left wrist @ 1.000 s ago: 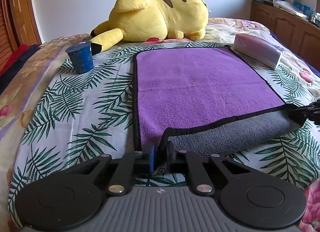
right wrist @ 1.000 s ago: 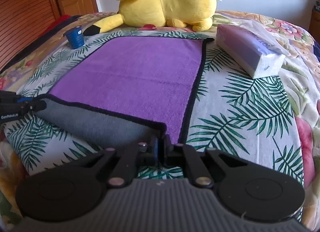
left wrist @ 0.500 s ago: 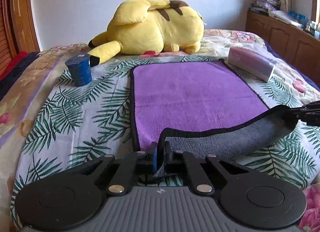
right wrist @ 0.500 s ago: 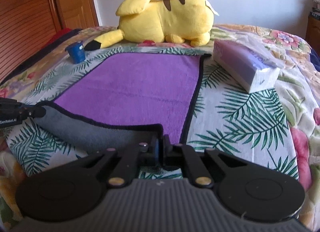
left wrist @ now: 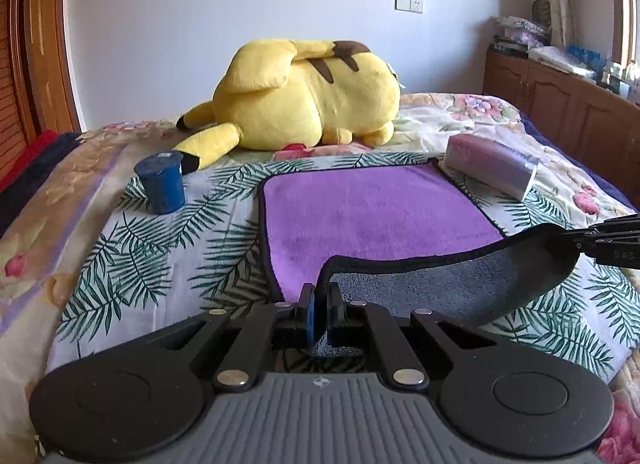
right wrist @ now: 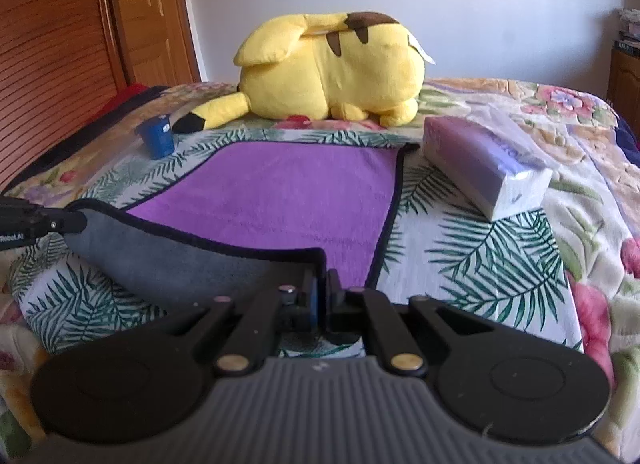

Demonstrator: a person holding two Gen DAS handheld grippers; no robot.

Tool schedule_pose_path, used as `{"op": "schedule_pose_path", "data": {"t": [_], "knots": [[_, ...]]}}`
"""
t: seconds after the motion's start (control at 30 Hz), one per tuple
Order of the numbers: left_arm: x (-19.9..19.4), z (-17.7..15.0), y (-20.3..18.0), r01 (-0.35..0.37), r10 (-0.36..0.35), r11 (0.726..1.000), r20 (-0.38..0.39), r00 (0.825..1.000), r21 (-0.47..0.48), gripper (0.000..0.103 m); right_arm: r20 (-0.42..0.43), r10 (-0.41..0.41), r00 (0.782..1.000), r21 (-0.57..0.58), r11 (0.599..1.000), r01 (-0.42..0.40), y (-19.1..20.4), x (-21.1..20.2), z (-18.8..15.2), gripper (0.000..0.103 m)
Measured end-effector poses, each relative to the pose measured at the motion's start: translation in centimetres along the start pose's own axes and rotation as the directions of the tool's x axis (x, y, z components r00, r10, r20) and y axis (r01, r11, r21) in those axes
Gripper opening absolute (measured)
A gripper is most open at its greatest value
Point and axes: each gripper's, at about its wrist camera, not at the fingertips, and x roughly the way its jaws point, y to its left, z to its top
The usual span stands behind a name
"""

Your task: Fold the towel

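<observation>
Towel [left wrist: 376, 216]: purple upper face, grey underside, black binding. Lies on the bed [left wrist: 168, 260], on the palm-leaf print sheet. Far part flat; near edge raised off the sheet at both near corners, so the grey underside [left wrist: 460, 284] faces the cameras and sags in a shallow curve between the two corners

Left claw [left wrist: 319, 318]: pads pressed together on the towel's near left corner, cloth pinched between the blue-lined fingers. In the right wrist view the same claw [right wrist: 60, 221] enters from the left edge, tip on that raised corner

Right claw [right wrist: 322, 302]: likewise closed down on the near right corner, black binding running right into the pinch. In the left wrist view it [left wrist: 576, 242] comes in from the right edge, gripping the lifted corner there. No gap visible between the fingers of either claw beyond the cloth itself

Surroundings:
- blue cup [left wrist: 161, 184], upside down, standing on the sheet to the left of the towel's far left corner, apart from it
- tissue pack [right wrist: 484, 166], lilac wrapping, lying near the towel's far right corner, just beside the binding
- yellow plush toy [left wrist: 304, 98] lying behind the towel's far edge, black-tipped tail reaching toward the blue cup
- wooden cabinet [left wrist: 560, 104] along the right wall, cluttered top
- wooden door [right wrist: 148, 16] and slatted panel at left
- white wall with a switch plate [left wrist: 408, 5]
</observation>
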Motion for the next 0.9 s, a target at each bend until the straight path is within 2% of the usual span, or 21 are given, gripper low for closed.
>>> {"op": "schedule_pose_path", "data": {"t": [0.37,0.9], "knots": [[0.9,0.7,0.0,-0.014,0.013,1.000,0.028,1.000,0.024,0.006,0.045,0.003,0.999,-0.006,1.000,-0.003,-0.5,0.2,0.7,0.004],[2.9,1.8,0.2,-0.016,0.014,0.998,0.036,0.999,0.065,0.005,0.040,-0.011,0.999,-0.045,0.999,0.013,-1.1,2.0,0.8,0.004]]}}
